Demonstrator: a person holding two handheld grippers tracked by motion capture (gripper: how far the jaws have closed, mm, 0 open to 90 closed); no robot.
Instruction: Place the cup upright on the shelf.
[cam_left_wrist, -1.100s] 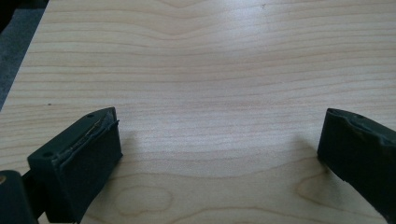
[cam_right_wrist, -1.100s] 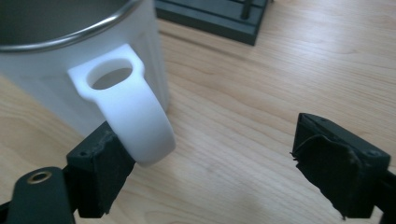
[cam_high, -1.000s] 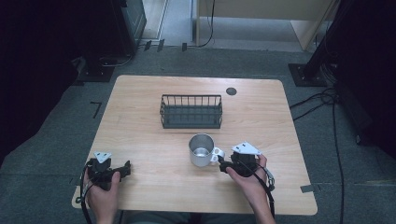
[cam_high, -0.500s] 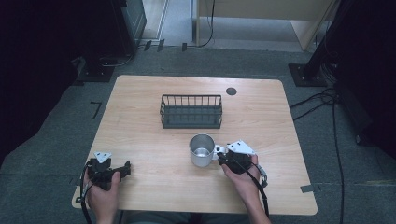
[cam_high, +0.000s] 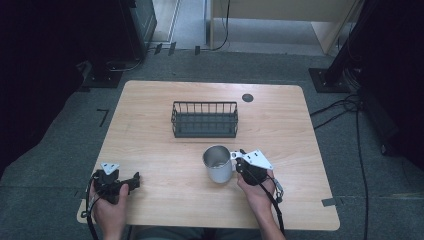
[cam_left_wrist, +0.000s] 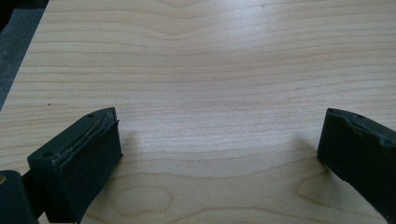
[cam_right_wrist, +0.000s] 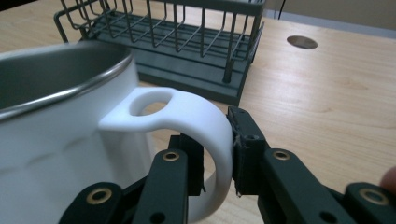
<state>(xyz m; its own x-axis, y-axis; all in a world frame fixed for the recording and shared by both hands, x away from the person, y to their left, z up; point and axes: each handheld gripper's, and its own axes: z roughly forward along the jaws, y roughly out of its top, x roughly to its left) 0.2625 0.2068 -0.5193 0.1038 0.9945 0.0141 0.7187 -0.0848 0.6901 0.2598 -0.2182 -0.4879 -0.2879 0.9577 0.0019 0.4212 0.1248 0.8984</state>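
Note:
A white mug (cam_high: 217, 164) with a steel-grey inside stands upright on the wooden table (cam_high: 165, 150), in front of the basket. My right gripper (cam_high: 239, 164) sits just right of it, shut on the mug's handle (cam_right_wrist: 196, 116); one jaw is inside the loop and the other outside. The right gripper (cam_right_wrist: 219, 154) pinches the lower curve of that handle, and the mug body (cam_right_wrist: 60, 116) stands at the left. My left gripper (cam_high: 135, 180) rests low near the table's front left corner. That left gripper (cam_left_wrist: 219, 149) is open, with bare wood between its jaws.
A dark wire basket (cam_high: 205, 120) stands empty behind the mug, near the table's middle; in the right gripper view the basket (cam_right_wrist: 187, 37) is close behind the mug. A round cable hole (cam_high: 247, 98) lies at the back right. Cables run on the floor to the right.
My right gripper has edged left up to the mug and onto its handle. The mug has stayed in place. The left gripper has not moved.

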